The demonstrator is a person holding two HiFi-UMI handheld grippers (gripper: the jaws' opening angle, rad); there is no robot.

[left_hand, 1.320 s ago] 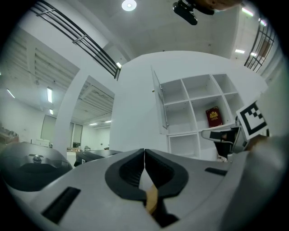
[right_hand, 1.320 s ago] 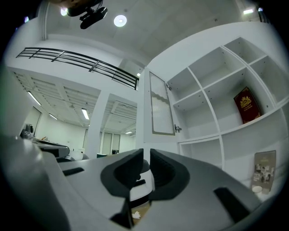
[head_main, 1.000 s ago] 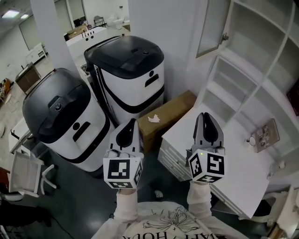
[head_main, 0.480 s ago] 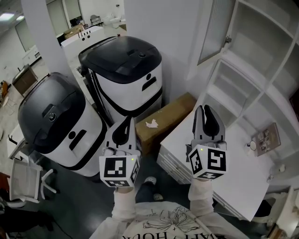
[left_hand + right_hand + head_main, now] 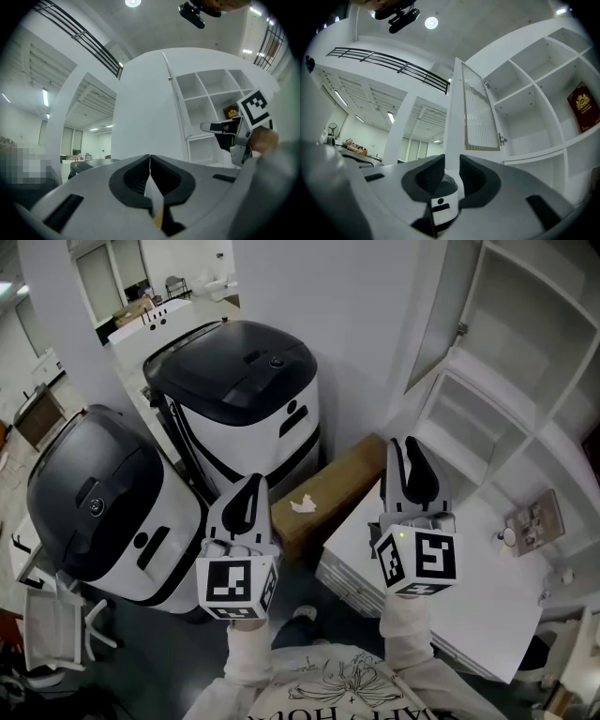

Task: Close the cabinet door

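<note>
At the left of the frame stand a near machine and a far machine, both white with black lids. Your left gripper has its jaws pressed together, empty. Past the cardboard box, your right gripper holds its jaws slightly apart, empty, over the white counter. At upper right, the cabinet door stands open, well apart from both.

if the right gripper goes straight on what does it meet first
Probably the white wall just left of the open cabinet door, whose glass lies slightly right of the line of the right gripper. Depth is unclear, so the door's edge could come first.
</note>
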